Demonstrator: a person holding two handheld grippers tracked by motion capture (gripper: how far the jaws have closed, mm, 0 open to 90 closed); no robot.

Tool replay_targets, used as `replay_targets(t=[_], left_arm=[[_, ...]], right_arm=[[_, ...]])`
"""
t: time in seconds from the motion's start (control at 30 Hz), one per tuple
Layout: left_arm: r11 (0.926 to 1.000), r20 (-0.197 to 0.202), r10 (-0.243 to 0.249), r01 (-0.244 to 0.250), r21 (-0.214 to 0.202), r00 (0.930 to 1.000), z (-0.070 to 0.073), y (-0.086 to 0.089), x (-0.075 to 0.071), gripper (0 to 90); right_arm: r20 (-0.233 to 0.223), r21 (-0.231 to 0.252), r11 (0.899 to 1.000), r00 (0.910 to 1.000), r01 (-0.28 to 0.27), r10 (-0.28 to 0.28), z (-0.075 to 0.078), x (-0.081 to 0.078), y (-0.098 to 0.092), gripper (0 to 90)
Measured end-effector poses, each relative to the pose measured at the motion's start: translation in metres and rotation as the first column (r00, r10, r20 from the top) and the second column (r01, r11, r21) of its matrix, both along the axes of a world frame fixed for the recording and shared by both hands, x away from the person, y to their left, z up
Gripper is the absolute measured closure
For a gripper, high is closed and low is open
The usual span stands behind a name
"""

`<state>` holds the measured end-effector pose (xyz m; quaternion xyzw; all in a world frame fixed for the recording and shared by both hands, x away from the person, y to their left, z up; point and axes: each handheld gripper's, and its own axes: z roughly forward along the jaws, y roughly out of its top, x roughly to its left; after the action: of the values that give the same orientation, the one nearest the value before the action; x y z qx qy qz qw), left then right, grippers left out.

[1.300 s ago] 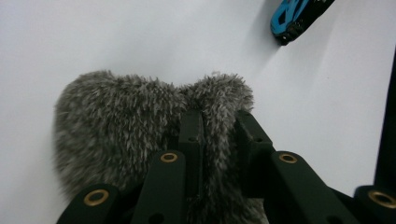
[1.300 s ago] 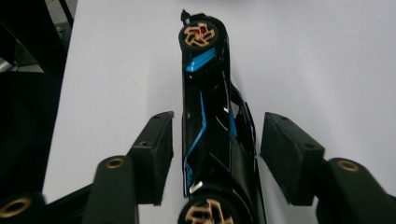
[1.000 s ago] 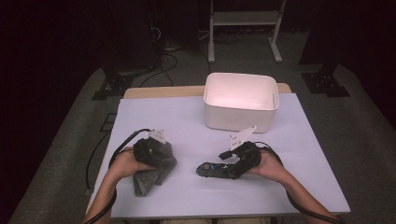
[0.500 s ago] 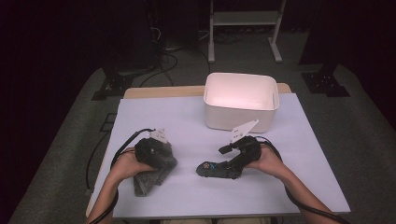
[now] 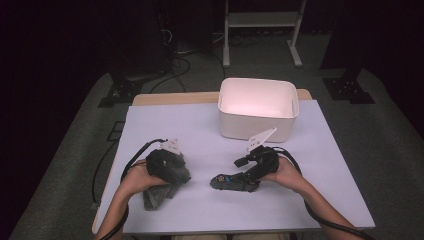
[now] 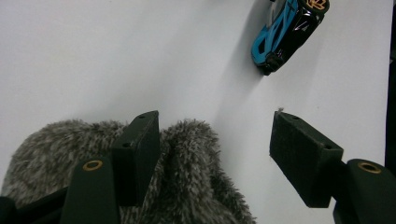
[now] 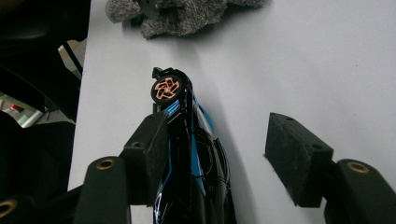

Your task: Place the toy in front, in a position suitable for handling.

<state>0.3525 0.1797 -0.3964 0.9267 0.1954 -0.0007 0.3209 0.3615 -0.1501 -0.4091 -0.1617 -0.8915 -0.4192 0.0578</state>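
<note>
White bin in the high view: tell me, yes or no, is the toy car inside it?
No: the toy car lies on the table at the right tool, well in front of the white bin.

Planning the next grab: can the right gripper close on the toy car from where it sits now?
Probably yes. The right gripper is open, with the toy car lying between its jaws against the left one. Bare table lies around it, and the furry cloth lies apart.

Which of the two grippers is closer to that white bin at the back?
The right gripper is closer: it sits over the toy car, just in front of the white bin. The left gripper is farther off to the side, at the grey furry cloth.
</note>
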Motion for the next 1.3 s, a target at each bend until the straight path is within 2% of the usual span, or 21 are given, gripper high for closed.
replay_targets(t=[0.27, 0.4, 0.57, 0.63, 0.7, 0.77, 0.83, 0.9, 1.0, 1.1, 1.2, 1.27, 1.3], left_arm=[[1.0000, -0.012, -0.005, 0.005, 0.006, 0.9999, -0.002, -0.002, -0.002, 32.0], [0.9999, -0.012, -0.007, 0.007, 0.010, 0.9999, -0.003, -0.002, -0.003, 31.6], [0.9999, -0.014, -0.005, 0.005, 0.010, 0.9999, -0.003, -0.001, -0.003, 31.6], [0.9999, -0.023, -0.003, 0.003, 0.017, 0.9997, -0.004, -0.001, -0.004, 31.8], [0.9999, -0.023, -0.005, 0.005, 0.013, 0.9997, -0.005, -0.002, -0.005, 31.9], [0.9999, -0.020, -0.005, 0.005, 0.014, 0.9998, -0.004, -0.002, -0.005, 31.9], [0.9999, -0.016, -0.008, 0.008, 0.011, 0.9998, -0.004, -0.002, -0.005, 31.8], [0.9999, -0.015, -0.006, 0.006, 0.010, 0.9999, -0.004, -0.002, -0.005, 31.7], [0.9999, -0.017, -0.002, 0.002, 0.010, 0.9999, -0.005, -0.002, -0.006, 31.4], [1.0000, -0.034, 0.000, 0.000, 0.001, 0.9994, -0.007, -0.002, -0.008, 30.5], [1.0000, -0.032, 0.007, -0.007, -0.005, 0.9995, -0.007, -0.001, -0.008, 29.4], [0.9999, -0.028, 0.011, -0.011, -0.006, 0.9996, -0.007, -0.001, -0.009, 28.2], [1.0000, -0.028, 0.009, -0.009, -0.004, 0.9996, -0.007, -0.002, -0.009, 27.7]], right_arm=[[-0.037, 0.005, 0.999, 0.9984, -0.042, 0.042, -0.003, -0.009, 0.006, 38.5], [-0.014, -0.012, 0.998, 0.9983, -0.057, 0.057, -0.004, -0.017, 0.010, 36.2], [0.041, -0.026, 0.996, 0.9958, -0.080, 0.081, -0.012, -0.034, 0.014, 34.0], [0.073, -0.044, 0.995, 0.9928, -0.091, 0.094, -0.017, -0.043, 0.016, 33.2], [0.099, -0.082, 0.991, 0.9886, -0.105, 0.113, -0.024, -0.052, 0.019, 32.2], [0.162, -0.093, 0.990, 0.9799, -0.102, 0.117, -0.029, -0.060, 0.019, 31.3], [0.170, -0.098, 0.991, 0.9801, -0.086, 0.102, -0.029, -0.063, 0.019, 31.1], [0.189, -0.093, 0.991, 0.9757, -0.095, 0.111, -0.030, -0.065, 0.018, 31.0], [0.194, -0.085, 0.992, 0.9752, -0.092, 0.107, -0.031, -0.065, 0.016, 30.9], [0.212, -0.087, 0.992, 0.9716, -0.088, 0.105, -0.032, -0.068, 0.016, 30.6], [0.208, -0.075, 0.992, 0.9718, -0.098, 0.112, -0.032, -0.071, 0.013, 31.9], [0.208, -0.066, 0.994, 0.9735, -0.082, 0.095, -0.032, -0.072, 0.012, 28.7], [0.216, -0.067, 0.995, 0.9729, -0.069, 0.082, -0.032, -0.073, 0.011, 22.3]])
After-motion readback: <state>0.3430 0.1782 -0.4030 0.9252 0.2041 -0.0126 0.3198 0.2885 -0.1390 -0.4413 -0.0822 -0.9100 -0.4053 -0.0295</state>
